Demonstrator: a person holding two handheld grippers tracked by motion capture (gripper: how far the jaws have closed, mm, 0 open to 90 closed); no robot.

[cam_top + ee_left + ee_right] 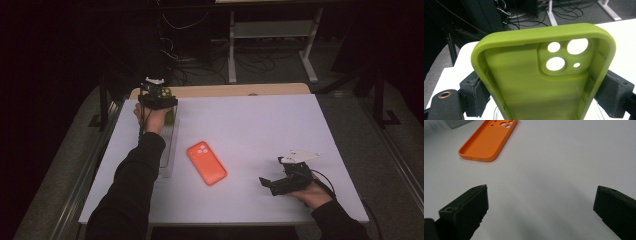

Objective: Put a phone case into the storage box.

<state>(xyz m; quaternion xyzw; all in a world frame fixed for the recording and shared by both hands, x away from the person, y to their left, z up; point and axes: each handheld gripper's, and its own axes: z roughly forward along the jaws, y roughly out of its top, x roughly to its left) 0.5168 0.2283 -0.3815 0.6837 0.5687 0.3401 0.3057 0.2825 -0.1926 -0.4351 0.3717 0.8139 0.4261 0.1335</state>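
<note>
The left gripper [159, 100] clamps a green phone case [544, 82] above the clear tray [168, 155] at the table's far left; lowering it in looks next. The right gripper [274, 184] rests with jaws released near the orange phone case [206, 162].

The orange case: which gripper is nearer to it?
Right. The right gripper sits open on the table just right of the orange case; the left gripper is far back, holding a green case.

Your sleeves [131, 187] are black and long, reaching the wrists. Your left gripper [156, 98] is black with a white top piece and a brass-ringed screw hole. Your right gripper [276, 184] is black, carrying a pale three-cornered plate and a black cable.
</note>
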